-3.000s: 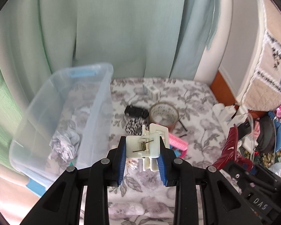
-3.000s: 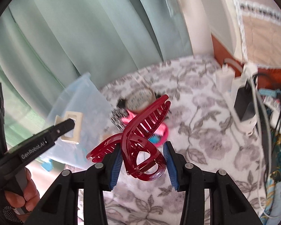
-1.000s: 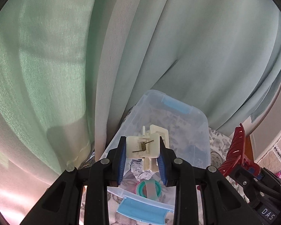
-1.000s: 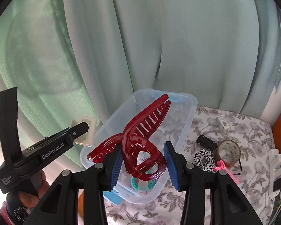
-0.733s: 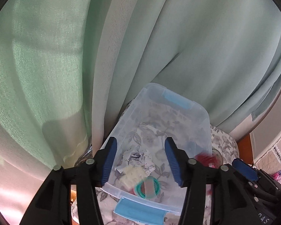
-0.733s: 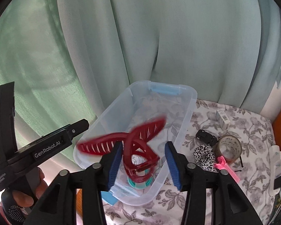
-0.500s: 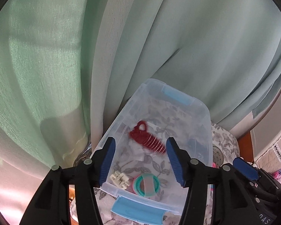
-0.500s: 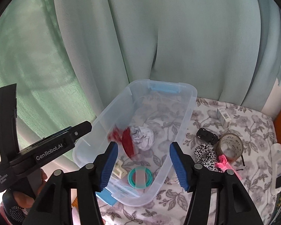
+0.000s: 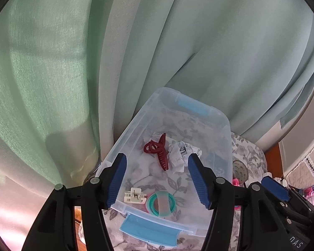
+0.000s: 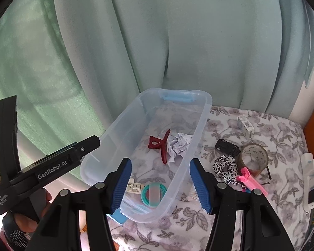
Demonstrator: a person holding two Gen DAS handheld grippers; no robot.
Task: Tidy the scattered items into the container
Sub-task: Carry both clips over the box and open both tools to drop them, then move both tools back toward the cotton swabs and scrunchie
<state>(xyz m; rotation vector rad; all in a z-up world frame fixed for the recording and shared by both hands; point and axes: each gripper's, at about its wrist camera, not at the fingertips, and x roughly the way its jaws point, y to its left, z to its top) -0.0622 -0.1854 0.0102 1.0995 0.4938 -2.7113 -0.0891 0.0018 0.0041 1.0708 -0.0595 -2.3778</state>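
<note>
Hovering over the bin (image 9: 225, 125), the left gripper (image 9: 157, 178) has its jaws opening, nothing between them; the right gripper (image 10: 160, 183) stands open and empty. Red clip (image 9: 158, 152), white clip (image 9: 135, 196) and teal ring (image 9: 161, 204) lie inside the bin.

Soft daylight glows through the pale green curtain (image 9: 52, 62), brightest at the left of both frames, where the lower left corner washes out pinkish white. Faint window-bar shadows cross the cloth at upper left. Both views are sharp, without motion blur. Fisheye bending curves the folds, and black vignette fills the corners. The clear bin (image 10: 201, 121) shows mild sheen.
</note>
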